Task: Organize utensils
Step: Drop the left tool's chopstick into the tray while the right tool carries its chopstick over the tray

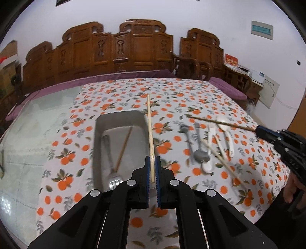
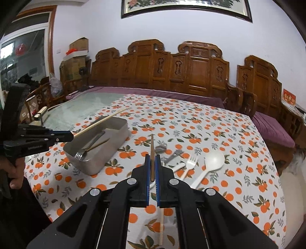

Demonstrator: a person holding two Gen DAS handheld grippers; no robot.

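Walls were plain white. A carved wooden settee with purple cushions stood along the far wall behind the bench, which carried an orange-print cloth over a pale glass top. A framed picture hung above. Cardboard boxes were stacked beside a window at left.

Table laid with an orange-patterned cloth

The table, glass-topped, is partly covered by the cloth; on the cloth are set a metal tray, a white spoon, a white fork, metal cutlery and a loose pale chopstick.
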